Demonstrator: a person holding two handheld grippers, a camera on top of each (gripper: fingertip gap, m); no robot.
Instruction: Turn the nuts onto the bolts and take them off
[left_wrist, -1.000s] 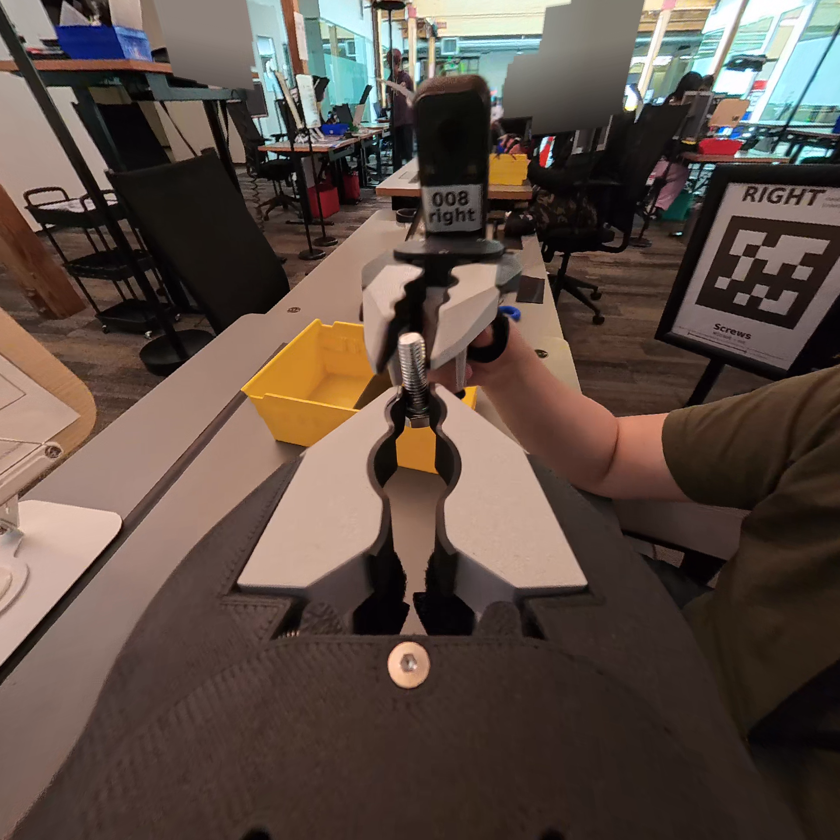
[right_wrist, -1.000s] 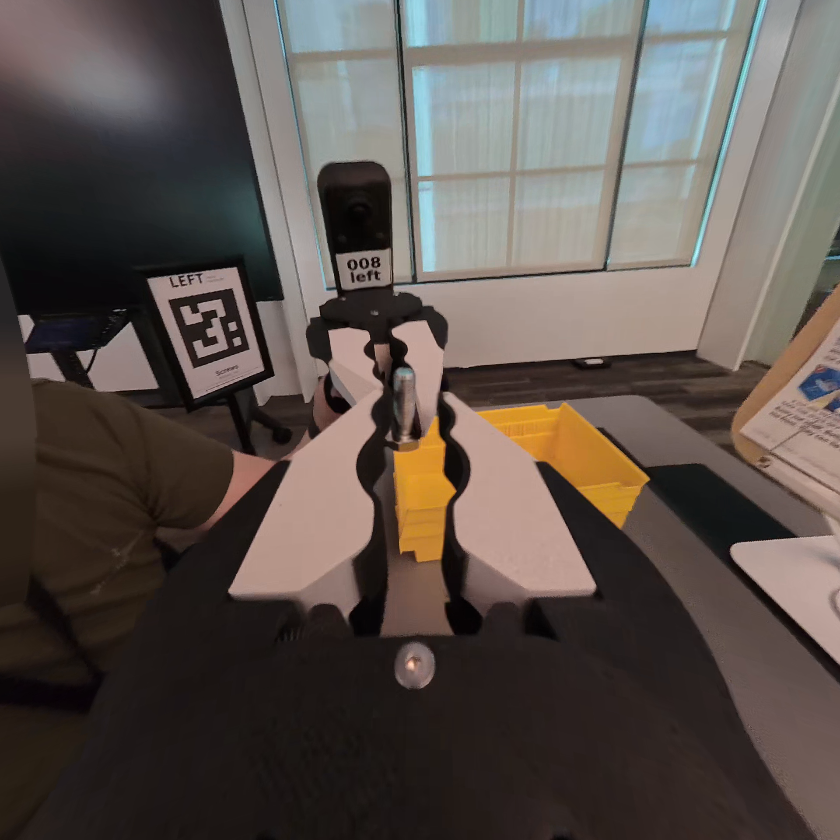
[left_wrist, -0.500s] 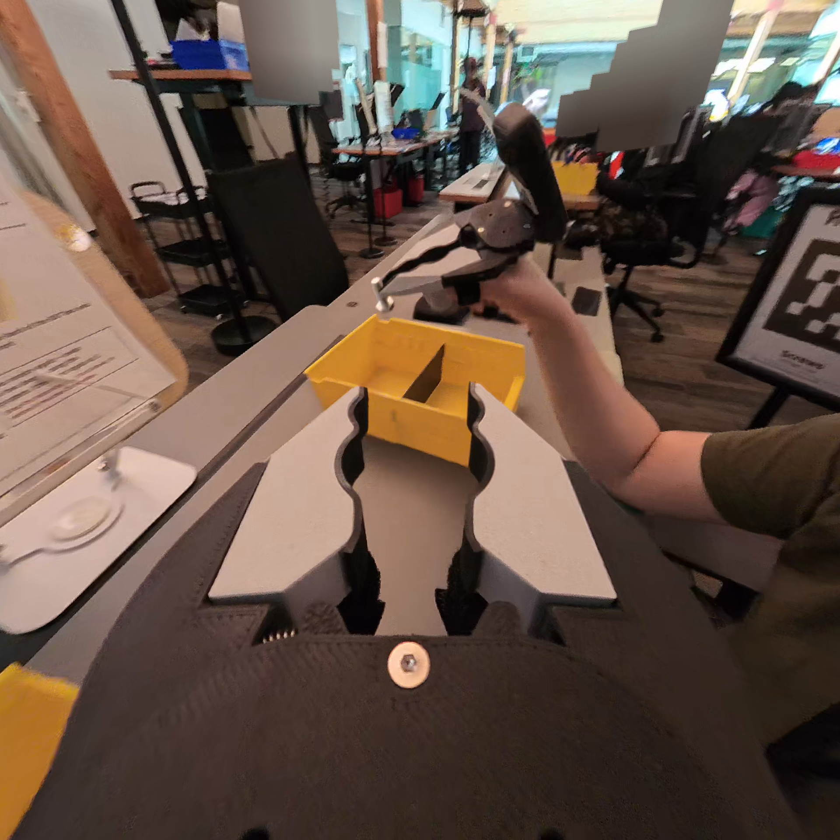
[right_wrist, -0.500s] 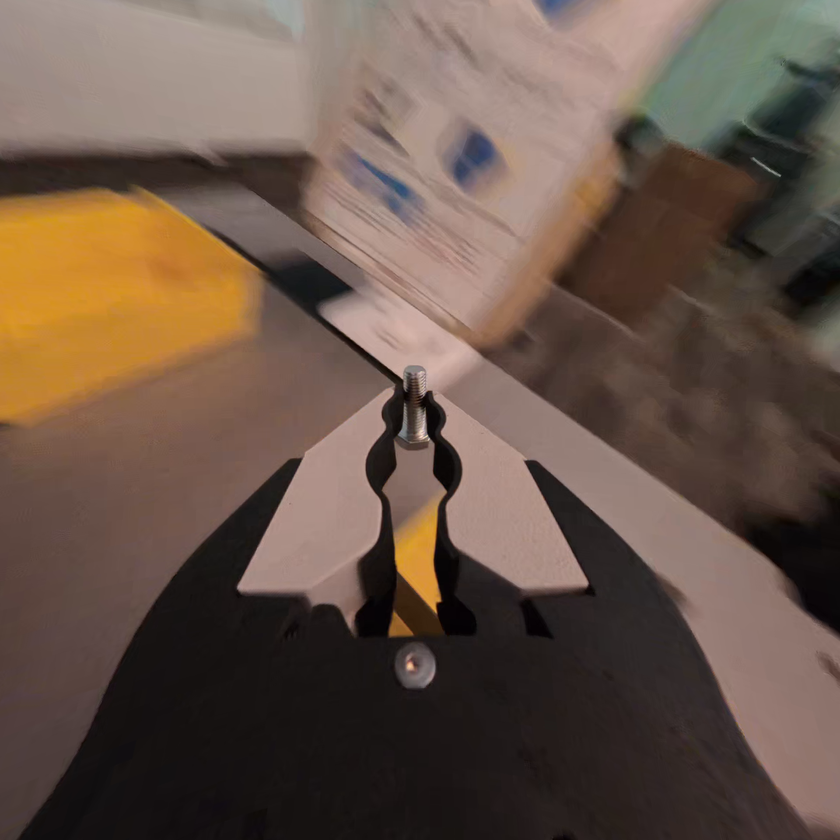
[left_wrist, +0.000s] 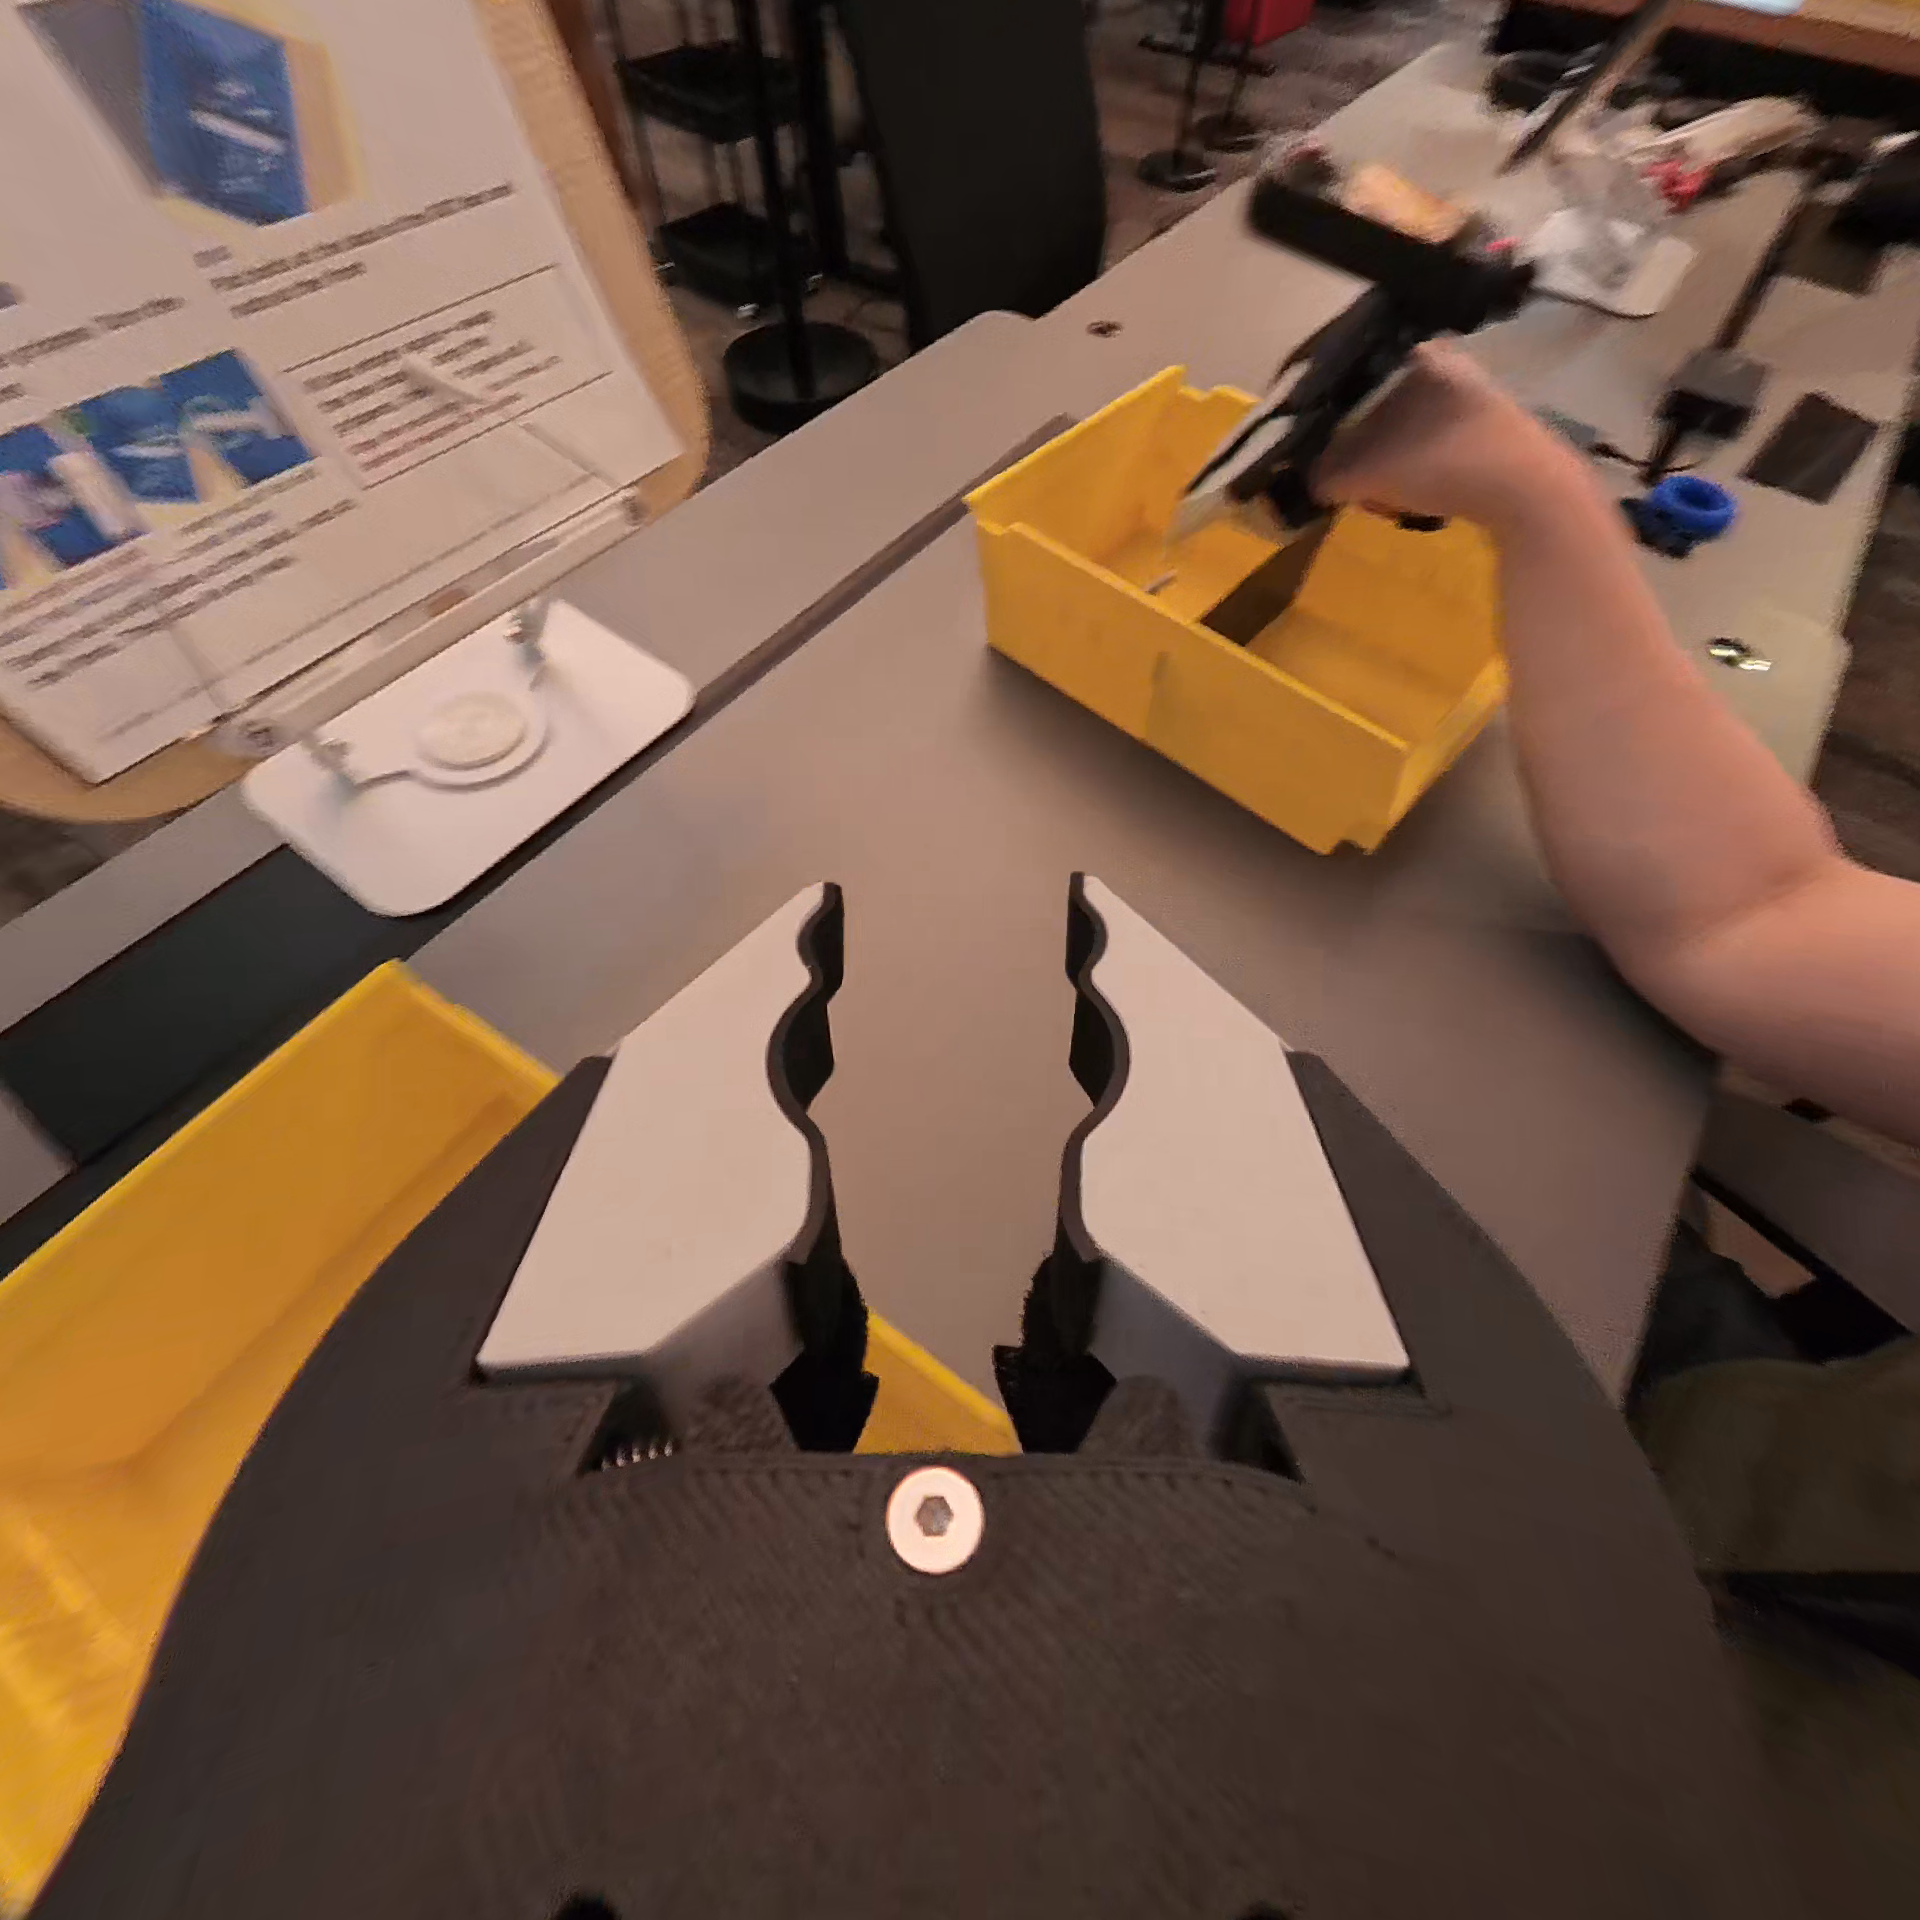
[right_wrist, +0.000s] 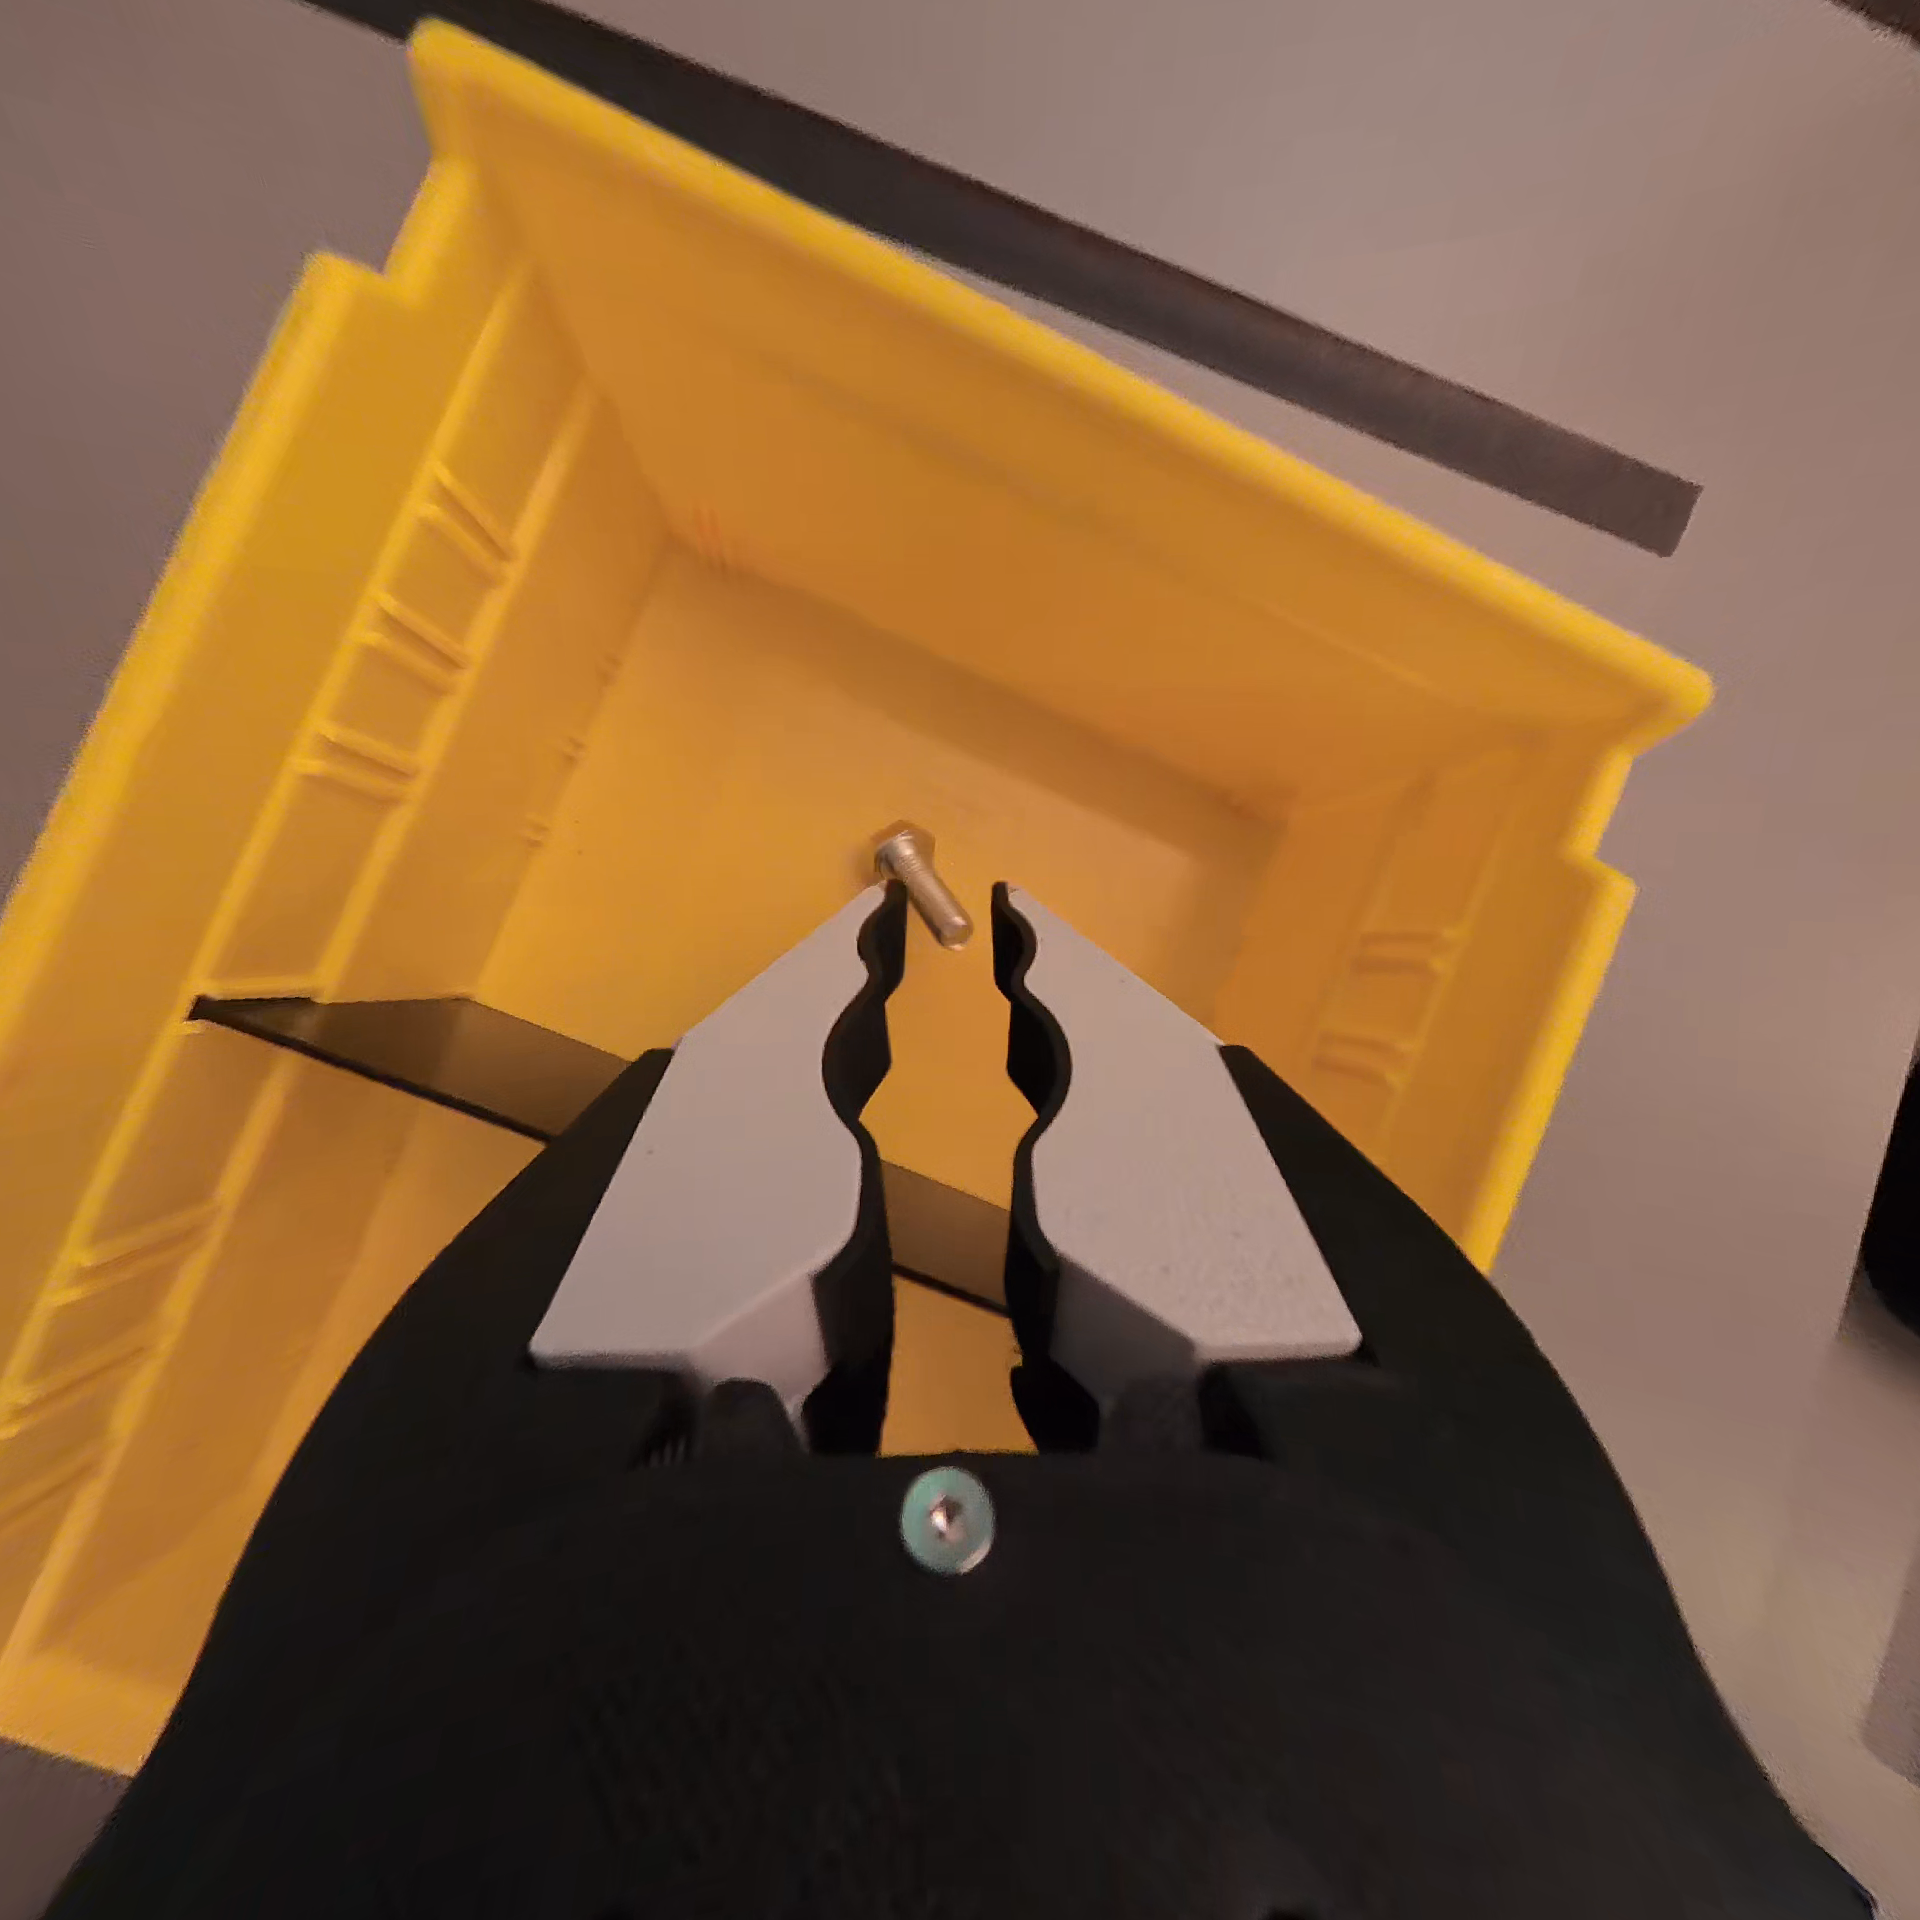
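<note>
In the right wrist view my right gripper (right_wrist: 943, 891) is open and points down into a yellow bin (right_wrist: 1091, 436) with a black divider (right_wrist: 416, 1049). A silver bolt (right_wrist: 920, 881) lies free in the far compartment, just past my fingertips (right_wrist: 868, 906). In the left wrist view my left gripper (left_wrist: 951, 894) is open and empty above the grey table (left_wrist: 914, 748). The right gripper (left_wrist: 1262, 468) shows there too, tilted down into the same yellow bin (left_wrist: 1257, 717). No nut is visible.
A second yellow bin (left_wrist: 208, 1195) lies at the lower left under my left gripper. A leaflet stand on a white base (left_wrist: 468, 748) stands at the left. A person's forearm (left_wrist: 1621, 727) reaches in from the right. A blue roll (left_wrist: 1688, 509) lies beyond. The grippers' ends are close to 45 cm from one another.
My right gripper swung down over the yellow bin, opened and let go of the bolt, which now lies in the bin. My left gripper opened off the bolt and moved back and down over the table.
</note>
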